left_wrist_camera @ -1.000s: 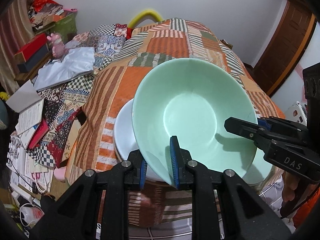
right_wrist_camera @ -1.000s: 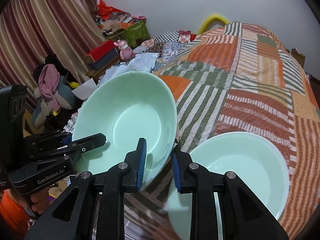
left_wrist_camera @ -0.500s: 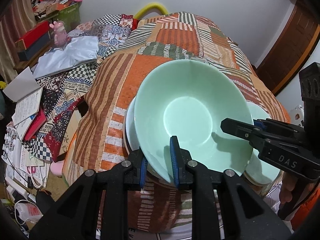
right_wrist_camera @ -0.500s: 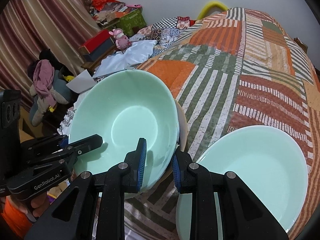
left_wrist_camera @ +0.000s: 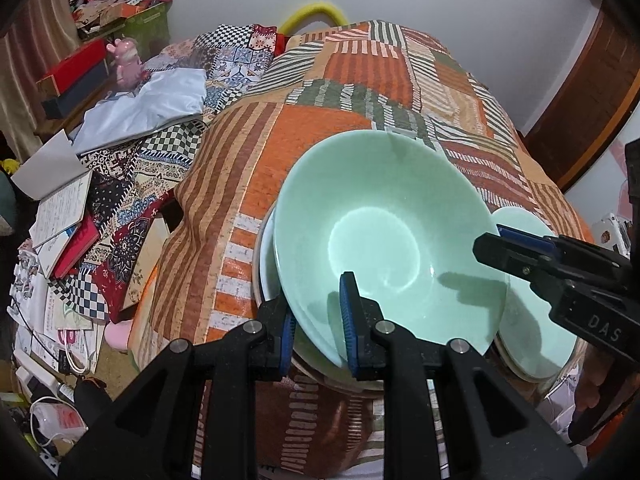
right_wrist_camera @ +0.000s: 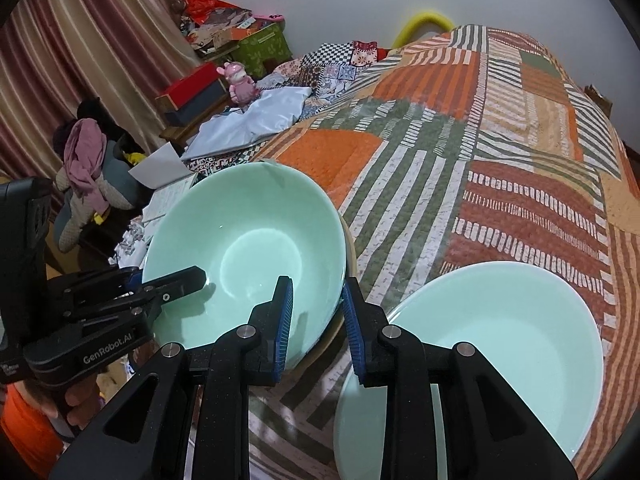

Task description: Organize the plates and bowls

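Observation:
A pale green bowl [left_wrist_camera: 380, 240] [right_wrist_camera: 248, 240] sits tilted in a stack of a white dish [left_wrist_camera: 267, 272] and a beige-rimmed one [right_wrist_camera: 351, 252] at the near edge of the patchwork-covered bed. My left gripper [left_wrist_camera: 318, 320] is shut on its near rim, one pad inside and one outside. My right gripper [right_wrist_camera: 318, 320] straddles the rim on the opposite side; its jaws are opening, with the bowl's wall still between the pads. Each gripper shows in the other's view: the right gripper [left_wrist_camera: 492, 244], the left gripper [right_wrist_camera: 192, 276]. A second pale green bowl [right_wrist_camera: 500, 340] [left_wrist_camera: 532, 340] lies just to the right.
The striped patchwork quilt [left_wrist_camera: 360, 92] covers the bed beyond the bowls. Left of it lie papers, books and cloth [left_wrist_camera: 72, 216] on the floor, a pink figurine [right_wrist_camera: 240, 80], red and green boxes, and a curtain [right_wrist_camera: 80, 40]. A wooden door [left_wrist_camera: 592, 80] stands at right.
The green bowl has come down and less tilted, settling onto the white dish, with both grippers following it. The second green bowl shows more fully at the right.

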